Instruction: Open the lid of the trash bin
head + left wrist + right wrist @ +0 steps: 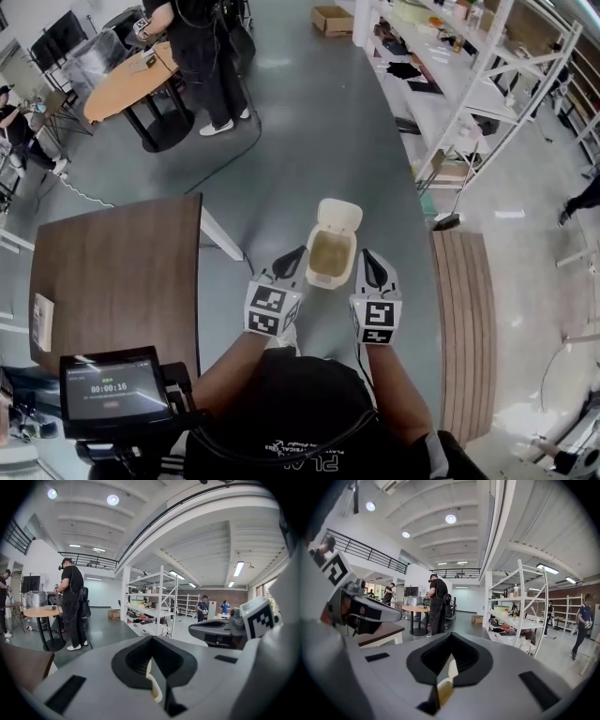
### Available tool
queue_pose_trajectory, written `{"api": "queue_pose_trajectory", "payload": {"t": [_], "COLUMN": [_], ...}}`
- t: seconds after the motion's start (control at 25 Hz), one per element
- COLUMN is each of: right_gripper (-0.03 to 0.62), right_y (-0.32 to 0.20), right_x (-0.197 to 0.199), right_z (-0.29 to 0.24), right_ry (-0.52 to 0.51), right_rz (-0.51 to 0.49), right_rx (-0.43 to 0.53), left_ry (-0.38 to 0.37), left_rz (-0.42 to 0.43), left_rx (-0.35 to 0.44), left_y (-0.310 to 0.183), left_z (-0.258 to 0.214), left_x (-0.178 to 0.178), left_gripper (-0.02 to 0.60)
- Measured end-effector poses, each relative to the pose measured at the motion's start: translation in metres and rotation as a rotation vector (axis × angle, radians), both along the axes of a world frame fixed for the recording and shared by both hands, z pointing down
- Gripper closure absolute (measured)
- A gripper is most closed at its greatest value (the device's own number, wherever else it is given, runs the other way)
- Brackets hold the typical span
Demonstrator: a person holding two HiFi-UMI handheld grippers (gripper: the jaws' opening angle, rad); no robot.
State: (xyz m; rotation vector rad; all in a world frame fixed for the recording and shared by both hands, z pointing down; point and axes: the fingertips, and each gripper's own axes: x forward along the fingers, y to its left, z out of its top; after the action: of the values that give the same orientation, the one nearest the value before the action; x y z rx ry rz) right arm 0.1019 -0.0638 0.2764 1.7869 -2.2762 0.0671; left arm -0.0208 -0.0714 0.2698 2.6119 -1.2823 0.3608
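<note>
The left gripper (292,262) and right gripper (372,269) each had jaws together on nothing, just beside the trash bin (330,258). It stood on the floor (309,141) between the table (112,272) corner and the bench (464,319) edge, lid (339,217) tipped back open. A nudge from either tip could probably have toppled the bin or knocked the lid shut. Both forearms reached forward and down, tips angled inward.

Trash bin (330,258) stands between table (112,272) and bench (466,319).

Workshop hall with white shelving racks (466,89), mezzanine railing (370,553), grey floor (300,122).
</note>
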Motion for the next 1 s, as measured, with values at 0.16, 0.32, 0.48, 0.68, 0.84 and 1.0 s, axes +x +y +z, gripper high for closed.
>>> {"api": "queue_pose_trajectory", "payload": {"t": [0.16,0.32,0.48,0.68,0.84,1.0], "right_gripper": [0.594,0.593,0.592,0.594,0.594,0.594], "right_y": [0.031,0.07,0.106,0.14,0.155,0.162], "right_x": [0.001,-0.008,-0.015,-0.028,-0.033,-0.04], "right_z": [0.004,0.016,0.025,0.02,0.007,0.004], "right_ry": [-0.026,-0.042,-0.065,-0.108,-0.12,-0.121], "right_rz": [-0.02,-0.069,-0.103,-0.148,-0.155,-0.156], "right_rx": [-0.012,-0.039,-0.057,-0.043,-0.018,-0.029], "left_ry": [-0.011,-0.012,-0.021,-0.118,-0.152,-0.135], "left_rz": [-0.04,-0.032,-0.063,-0.117,-0.104,-0.105], "left_rx": [-0.016,-0.018,-0.029,0.004,-0.004,-0.016], "left_y": [0.036,0.072,0.099,0.132,0.159,0.168], "left_z": [0.009,0.015,0.021,0.025,0.024,0.019], "left_x": [0.005,0.022,0.014,-0.006,-0.01,-0.023], "left_gripper": [0.581,0.581,0.581,0.581,0.581,0.581]}}
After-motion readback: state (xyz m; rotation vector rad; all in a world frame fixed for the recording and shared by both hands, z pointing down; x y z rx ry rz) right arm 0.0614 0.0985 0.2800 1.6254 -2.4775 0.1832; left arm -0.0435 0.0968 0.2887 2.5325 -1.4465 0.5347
